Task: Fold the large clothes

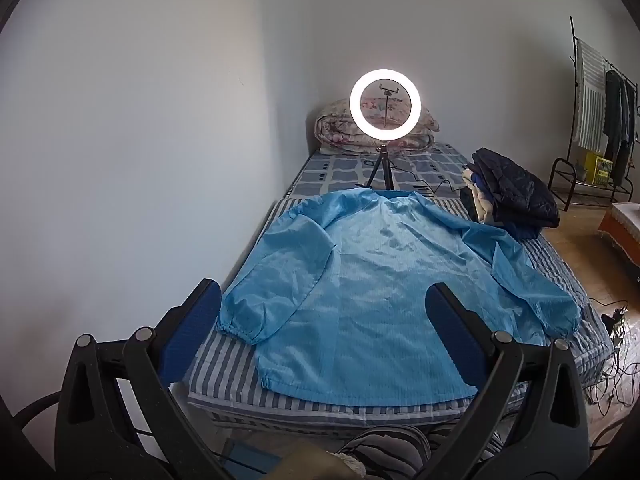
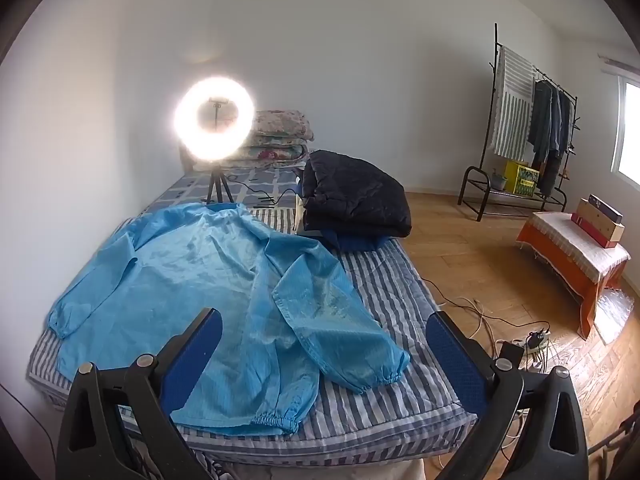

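Lying flat on the bed (image 1: pixel 224 376): light blue jacket (image 1: pixel 376 280), collar toward the far end, hem toward the near edge, both sleeves spread outward.

Left hand-held gripper (image 1: pixel 320 320): released, jaws spread wide, nothing between the pads. Hovering above the near edge of the bed, apart from the fabric. Jacket straight ahead and below; hem and lower body framed between the two blue fingers (image 1: pixel 196 320). Left sleeve cuff appearing just beside the left finger tip in the left wrist view; contact not evident.

Right hand-held gripper (image 2: pixel 324 336): also released, jaws wide, empty. Hovering over the near right part of the bed, clear of the cloth. Jacket ahead and mostly to the left; right sleeve cuff showing between the fingers, hem cuff just inside the left finger.

Stacked at the far right side of the bed, beyond the jacket's right shoulder: dark quilted garment pile (image 2: pixel 356 196). Standing on the bed past the collar: lit ring light on tripod (image 1: pixel 385 104). Folded floral quilt (image 1: pixel 332 132) at the far end. Clothes rack (image 2: pixel 520 128) and cables (image 2: pixel 480 312) on the wooden floor at right.
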`<control>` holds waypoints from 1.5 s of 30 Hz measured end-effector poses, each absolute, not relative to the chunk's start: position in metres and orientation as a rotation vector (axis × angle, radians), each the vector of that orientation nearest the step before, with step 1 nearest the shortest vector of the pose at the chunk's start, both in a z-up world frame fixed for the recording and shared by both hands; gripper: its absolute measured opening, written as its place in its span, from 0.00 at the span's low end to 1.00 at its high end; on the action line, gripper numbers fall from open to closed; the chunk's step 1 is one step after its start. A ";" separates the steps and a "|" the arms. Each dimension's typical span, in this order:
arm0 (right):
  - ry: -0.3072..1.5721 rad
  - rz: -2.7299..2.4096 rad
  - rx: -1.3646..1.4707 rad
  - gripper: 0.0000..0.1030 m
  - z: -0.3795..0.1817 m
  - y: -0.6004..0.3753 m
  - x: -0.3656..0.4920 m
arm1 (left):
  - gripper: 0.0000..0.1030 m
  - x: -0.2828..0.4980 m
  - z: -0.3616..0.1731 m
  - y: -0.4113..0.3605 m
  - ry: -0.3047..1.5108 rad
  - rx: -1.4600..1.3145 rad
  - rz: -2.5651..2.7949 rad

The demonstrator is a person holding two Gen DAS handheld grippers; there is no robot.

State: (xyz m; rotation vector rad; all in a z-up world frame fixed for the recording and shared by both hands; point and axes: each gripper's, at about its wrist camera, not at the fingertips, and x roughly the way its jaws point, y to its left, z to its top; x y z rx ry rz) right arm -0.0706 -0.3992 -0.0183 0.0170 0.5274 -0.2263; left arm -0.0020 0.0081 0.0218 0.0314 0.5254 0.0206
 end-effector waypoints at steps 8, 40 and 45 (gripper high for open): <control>0.523 -0.223 0.018 1.00 -0.017 -0.401 -0.073 | 1.00 -0.004 0.023 0.010 0.519 0.033 0.019; 0.522 -0.212 0.021 1.00 -0.016 -0.398 -0.073 | 1.00 -0.006 0.024 0.008 0.509 0.041 0.022; 0.522 -0.212 0.019 1.00 -0.016 -0.398 -0.073 | 1.00 -0.007 0.024 0.008 0.509 0.041 0.018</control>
